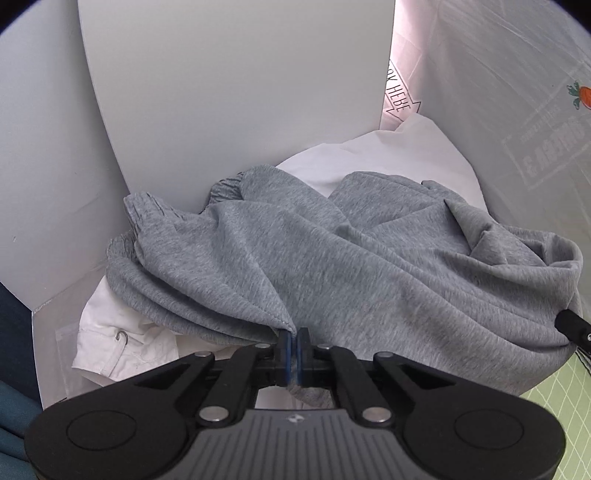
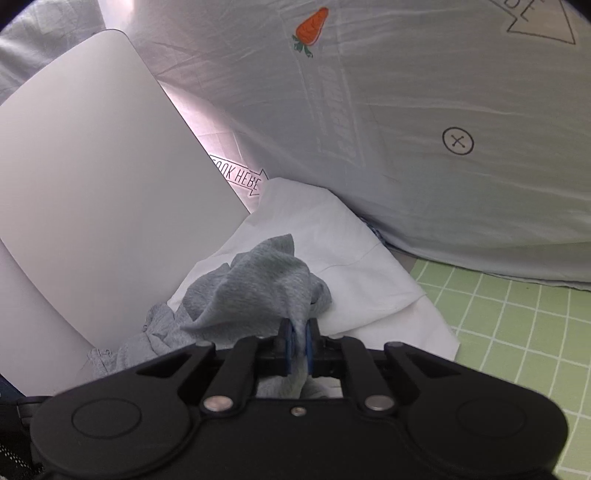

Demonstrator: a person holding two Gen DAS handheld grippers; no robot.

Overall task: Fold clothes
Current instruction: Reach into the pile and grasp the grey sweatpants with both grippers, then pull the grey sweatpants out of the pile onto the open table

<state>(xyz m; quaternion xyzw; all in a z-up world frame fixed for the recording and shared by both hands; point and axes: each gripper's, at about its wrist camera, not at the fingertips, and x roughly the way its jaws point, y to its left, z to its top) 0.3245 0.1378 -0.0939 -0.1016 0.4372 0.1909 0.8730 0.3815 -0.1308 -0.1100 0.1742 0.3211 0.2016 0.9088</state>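
A grey knit garment [image 1: 332, 258] lies heaped in the middle of the scene, draped over white clothing [image 1: 122, 339] that pokes out beneath it on the near left and behind it toward the back. The left gripper [image 1: 294, 338] has its blue pads pressed together on a hemmed corner of the grey fabric, which pulls up into a point at the fingertips. The right gripper [image 2: 298, 330] is likewise pinching a bunched fold of the same grey garment [image 2: 258, 288], with cloth trailing down between its fingers. Standing just behind the pile is a pale curved board [image 1: 229, 92], upright and close against the clothes, and beside it hangs a light printed sheet [image 2: 424, 129] bearing an orange carrot motif [image 2: 312, 27] and a "LOOK HERE" arrow label [image 2: 240, 179] (only partly readable in the left view). The right wrist view shows a green grid-patterned mat [image 2: 517, 332] under the white clothing's edge, and a circled cross mark on the sheet; the left view has only a sliver of that mat at its lower right. The left view alone shows the garment's gathered elastic edge [image 1: 147, 210] against the board, and a small metal hook [image 1: 122, 336] on the white clothing.
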